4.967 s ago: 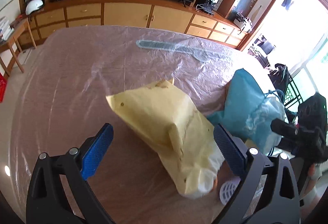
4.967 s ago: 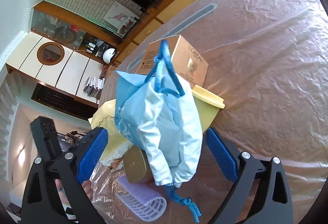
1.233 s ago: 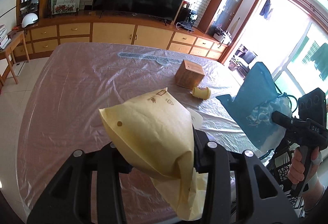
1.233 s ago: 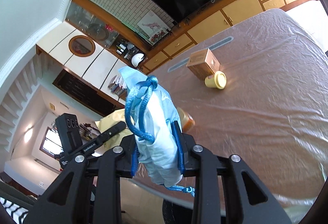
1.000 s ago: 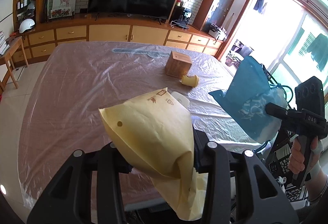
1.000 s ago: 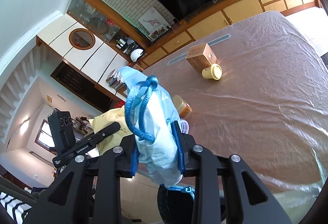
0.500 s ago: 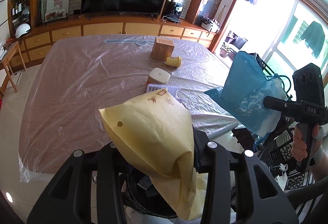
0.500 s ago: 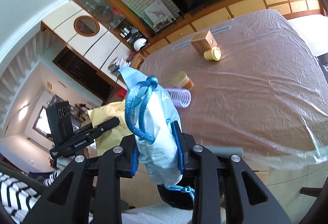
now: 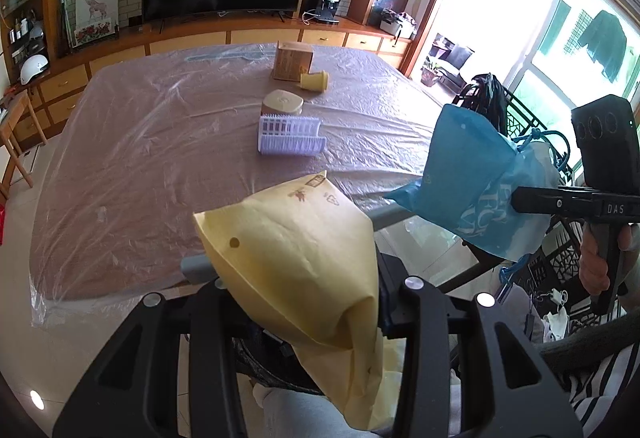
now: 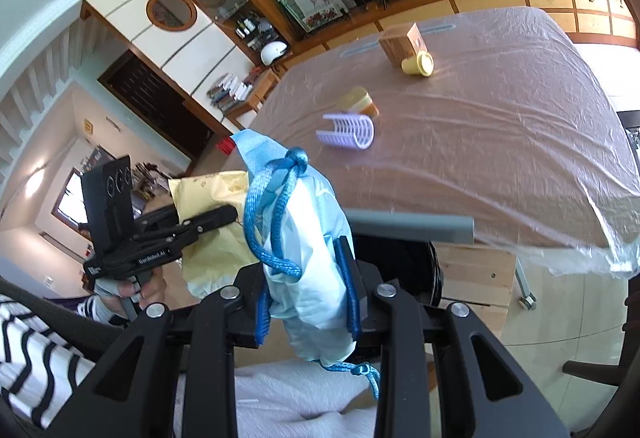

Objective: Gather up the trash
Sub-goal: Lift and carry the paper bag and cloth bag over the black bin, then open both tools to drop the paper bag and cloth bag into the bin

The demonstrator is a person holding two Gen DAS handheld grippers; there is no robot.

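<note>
Both bags held off the surface, ready to drop
Left claw (image 9: 298,302) pinching the yellow paper bag (image 9: 296,250), right claw (image 10: 308,302) pinching the blue drawstring bag (image 10: 304,238): centre each over the black bin (image 10: 400,258) before releasing.

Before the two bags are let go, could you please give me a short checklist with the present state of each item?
1. Left tongs shut on the yellow envelope: ok.
2. Right tongs shut on the blue bag: ok.
3. Both bags off the table, held past its near edge: ok.
4. Black bin below the table edge, under the blue bag: ok.
5. Yellow envelope lined up over the bin opening: cannot tell, the envelope hides it.
6. Blue drawstring free of the tongs: cannot tell.
</note>
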